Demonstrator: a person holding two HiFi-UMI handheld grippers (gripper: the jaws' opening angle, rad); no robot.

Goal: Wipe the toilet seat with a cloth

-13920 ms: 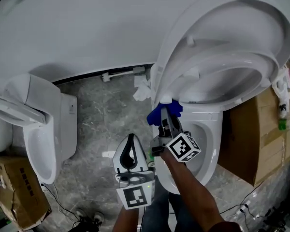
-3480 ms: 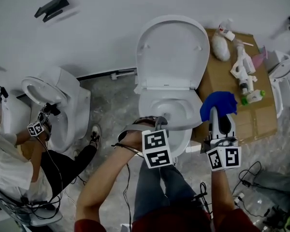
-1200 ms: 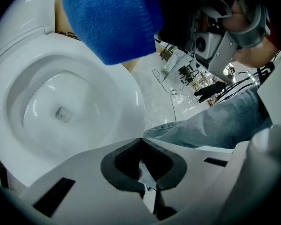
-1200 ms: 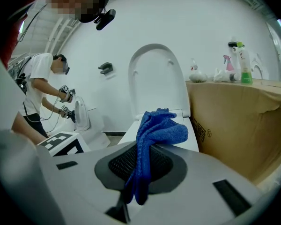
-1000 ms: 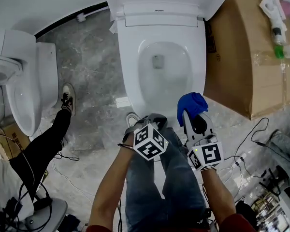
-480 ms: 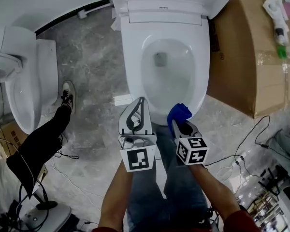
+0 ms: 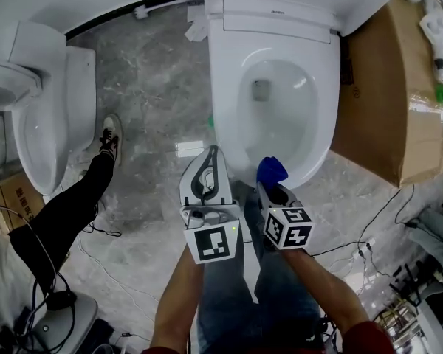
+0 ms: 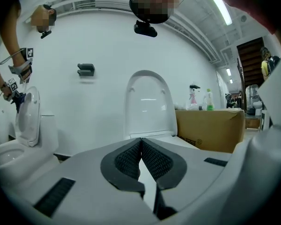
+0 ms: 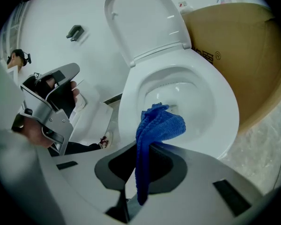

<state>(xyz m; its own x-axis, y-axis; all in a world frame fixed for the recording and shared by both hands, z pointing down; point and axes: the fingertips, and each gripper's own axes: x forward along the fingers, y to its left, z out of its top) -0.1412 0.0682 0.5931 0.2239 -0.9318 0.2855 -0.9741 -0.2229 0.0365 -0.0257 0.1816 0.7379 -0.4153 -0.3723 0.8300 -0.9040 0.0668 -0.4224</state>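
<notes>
**Blue cloth clamped at the toilet's front edge**

Your right gripper was clamped on the blue cloth, which bunched up beyond its jaws over the front rim of the open toilet. Your left gripper sat just beside it, jaws pressed together on nothing, pointing toward the raised lid

I take this for a bare test or recording room, not a bathroom in use. A toilet before me and a second toilet stand on grey stone floor. Beside them are a big cardboard box and loose cables, with a strip light overhead.
</notes>
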